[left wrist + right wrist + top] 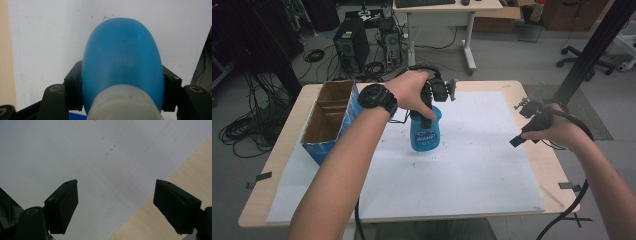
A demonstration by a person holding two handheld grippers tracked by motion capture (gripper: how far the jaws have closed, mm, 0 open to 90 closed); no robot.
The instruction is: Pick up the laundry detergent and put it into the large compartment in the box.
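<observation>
The wooden bench (522, 87) is covered by a big white paper sheet (472, 165), likely to keep it clean. An open blue cardboard box (329, 120) is set at its left, near the blue plastic bottle (425, 132) at mid-sheet, which is squeezed near its top by the left tongs (432, 100). The right tongs (115, 205) are held wide apart, with nothing in them, over the sheet's edge.

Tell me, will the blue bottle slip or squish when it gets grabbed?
The blue bottle looks like smooth, rounded plastic, so it might be a bit slippery. The left gripper clamps it on both sides near the neck, and the sides show no dent there, so it is probably fairly stiff. Tall and narrow, it could tip if pushed high up.
</observation>
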